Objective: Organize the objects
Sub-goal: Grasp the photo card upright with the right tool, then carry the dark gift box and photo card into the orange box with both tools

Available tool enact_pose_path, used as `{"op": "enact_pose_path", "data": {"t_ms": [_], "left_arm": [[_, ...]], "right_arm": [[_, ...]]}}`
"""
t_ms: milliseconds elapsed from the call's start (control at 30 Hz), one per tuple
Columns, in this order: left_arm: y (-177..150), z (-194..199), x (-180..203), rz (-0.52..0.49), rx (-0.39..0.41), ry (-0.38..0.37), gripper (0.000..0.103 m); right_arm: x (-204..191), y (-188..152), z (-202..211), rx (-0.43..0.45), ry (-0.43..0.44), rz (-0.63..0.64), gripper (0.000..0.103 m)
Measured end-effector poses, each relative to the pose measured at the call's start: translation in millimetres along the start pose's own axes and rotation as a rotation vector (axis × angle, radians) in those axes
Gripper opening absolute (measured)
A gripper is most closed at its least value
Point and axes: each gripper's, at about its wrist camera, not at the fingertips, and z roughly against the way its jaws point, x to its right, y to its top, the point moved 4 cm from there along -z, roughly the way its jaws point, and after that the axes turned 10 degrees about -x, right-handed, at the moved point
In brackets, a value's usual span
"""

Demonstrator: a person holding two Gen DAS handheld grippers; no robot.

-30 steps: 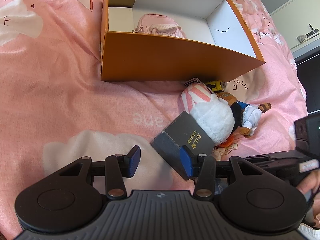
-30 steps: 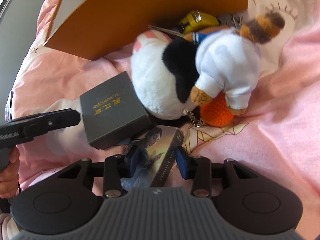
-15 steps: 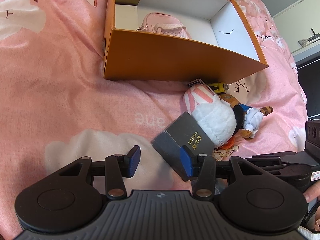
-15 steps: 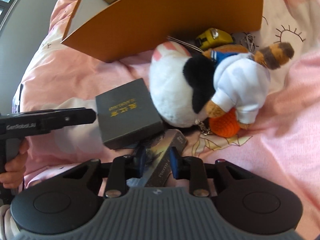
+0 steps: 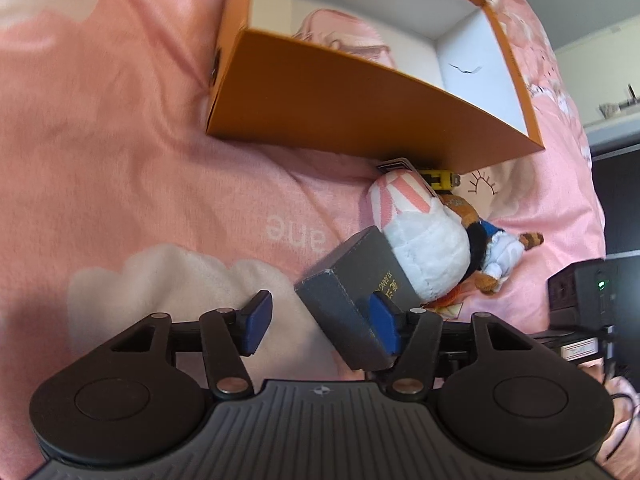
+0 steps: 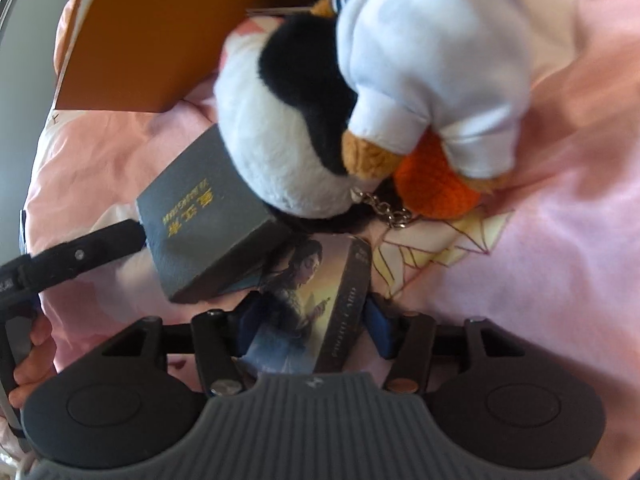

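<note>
Tongs: left [image 5: 320, 322] opening wider than a second ago, flat grey cardboard box with gold lettering [image 5: 360, 292] touching one pad; right [image 6: 314, 326] opening again around illustrated card box [image 6: 308, 300], closer now. Plush pile at one o'clock on bed.

Picture box [image 6: 308, 300] half under grey box [image 6: 200, 232]; plush toy [image 6: 420, 60] top cropped

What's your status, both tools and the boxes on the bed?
Left tool opening, astride grey box corner. Right tool opening, picture box between pads. Grey box overlaps picture box; plush toy leans on grey box.
</note>
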Motion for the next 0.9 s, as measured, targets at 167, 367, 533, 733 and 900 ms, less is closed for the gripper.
{"op": "enact_pose_path", "data": {"t_ms": [167,367,533,733,900], "left_arm": [[5.1,-9.8,-4.5,0.058,-0.021,-0.034,0.069],[9.7,-26.8,-3.6,0.070,-0.052,-0.072,0.085],[10.5,-30.9,-3.2,0.083,-0.057,-0.086,0.083],[6.2,-12.0,1.7,0.092,0.047,-0.087,0.057],[0.8,9.2,14.7,0.021,0.152,-0.061,0.042]], "right_arm": [[-0.9,2.8,4.4,0.017,0.012,0.002,0.044],[-14.8,-6.8,30.0,0.073,0.009,0.079,0.033],[-19.3,-8.8,36.3,0.093,-0.006,0.106,0.032],[-26.4,-11.4,33.6,0.111,-0.023,0.117,0.032],[-23.0,-25.6,37.7,0.129,-0.042,0.151,0.029]]}}
